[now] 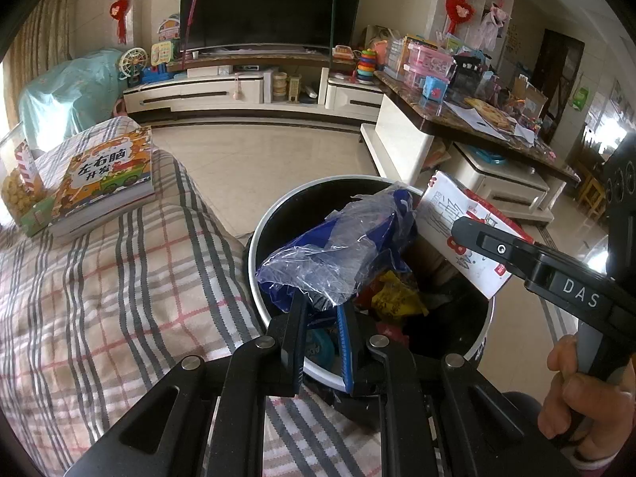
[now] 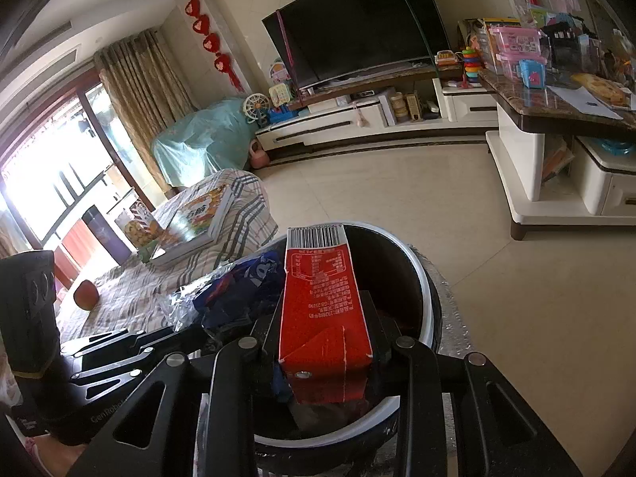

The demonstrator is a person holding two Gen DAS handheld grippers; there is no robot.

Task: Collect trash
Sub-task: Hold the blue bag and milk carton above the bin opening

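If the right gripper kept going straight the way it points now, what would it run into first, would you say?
Probably the far inner wall of the trash bin: the right gripper, clamped on the red carton, points across the bin's open top. Depth is hard to judge.

A lived-in family living room. A large dark television (image 1: 272, 2) stands on a long white media console (image 1: 222, 93) against a tiled wall hung with red heart ornaments (image 1: 119, 10). Children's toys (image 1: 365, 64) crowd the console and a marble-topped coffee table (image 1: 457, 117). A plaid-covered sofa (image 1: 111, 270) holds a picture book (image 1: 107, 179), and curtains (image 2: 135, 91) frame a balcony door.
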